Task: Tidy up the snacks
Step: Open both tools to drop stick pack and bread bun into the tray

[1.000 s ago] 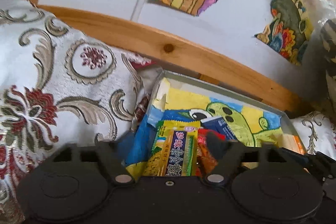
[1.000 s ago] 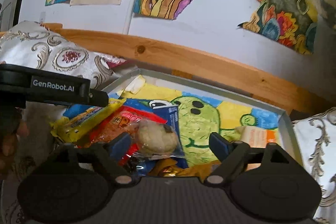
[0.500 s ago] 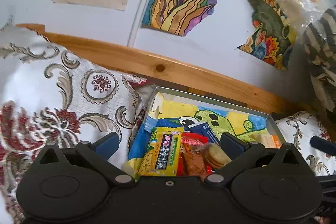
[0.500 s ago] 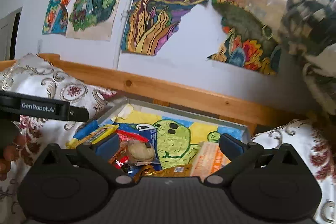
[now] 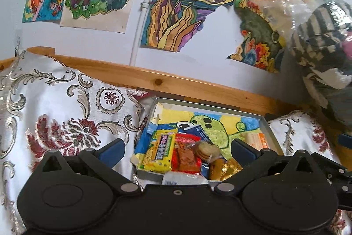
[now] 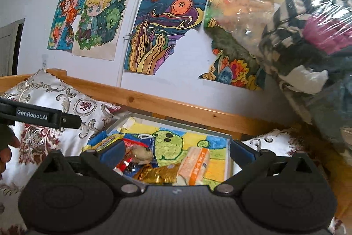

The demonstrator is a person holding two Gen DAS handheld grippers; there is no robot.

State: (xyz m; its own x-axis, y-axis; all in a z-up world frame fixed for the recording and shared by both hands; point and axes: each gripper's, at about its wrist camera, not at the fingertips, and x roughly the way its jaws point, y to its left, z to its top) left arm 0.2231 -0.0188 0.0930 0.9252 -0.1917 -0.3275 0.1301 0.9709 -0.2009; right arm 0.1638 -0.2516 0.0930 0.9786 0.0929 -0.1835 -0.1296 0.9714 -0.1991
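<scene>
A grey tray point(image 5: 269, 131) lined with a green cartoon drawing lies between two cushions. Snacks are piled at its near left: a yellow packet point(image 5: 160, 152), a red packet point(image 5: 184, 155), wrapped biscuits point(image 5: 205, 150) and a gold wrapper point(image 5: 226, 169). My left gripper point(image 5: 177, 148) is open, held back from the tray and above it, empty. In the right wrist view the tray point(image 6: 228, 140) holds the same pile plus an orange and white packet point(image 6: 194, 165). My right gripper point(image 6: 177, 150) is open and empty, also raised behind the tray.
A patterned cushion point(image 5: 55, 107) lies left of the tray and another point(image 5: 301, 138) lies right of it. A wooden rail point(image 5: 176, 83) runs behind, under a wall of drawings. A clear bag of striped clothes point(image 6: 308, 41) hangs at the upper right. A hand point(image 6: 6, 151) holds the left gripper.
Both grippers have pulled back and up from the tray, so the snacks look smaller and more wall shows. The left jaws went from narrow around the yellow packet to wide open.
</scene>
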